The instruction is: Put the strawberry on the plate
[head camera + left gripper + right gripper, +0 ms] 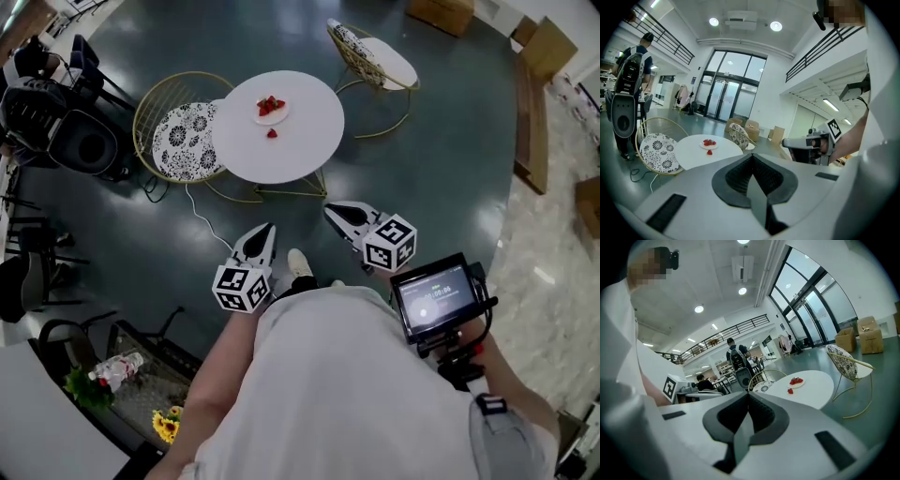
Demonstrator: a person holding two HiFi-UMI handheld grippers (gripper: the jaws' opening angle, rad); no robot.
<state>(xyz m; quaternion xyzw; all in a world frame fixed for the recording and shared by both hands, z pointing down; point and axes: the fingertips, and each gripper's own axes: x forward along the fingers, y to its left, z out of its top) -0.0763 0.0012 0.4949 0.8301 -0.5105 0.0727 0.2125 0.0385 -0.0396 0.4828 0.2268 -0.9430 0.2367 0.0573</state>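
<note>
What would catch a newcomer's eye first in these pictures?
The small round white table in the middle of the dark floor draws the eye. A plate of strawberries sits on it, with one loose strawberry lying just beside the plate. Nearer the person, the left gripper and right gripper point toward the table, both shut and empty, each carrying a cube of square markers.

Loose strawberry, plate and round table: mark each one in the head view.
loose strawberry (272,134), head view, middle of the fruit, lying on the tabletop.
plate (271,120), head view, bare white rim on the near side.
round table (305,141), head view, bare white top.
</note>
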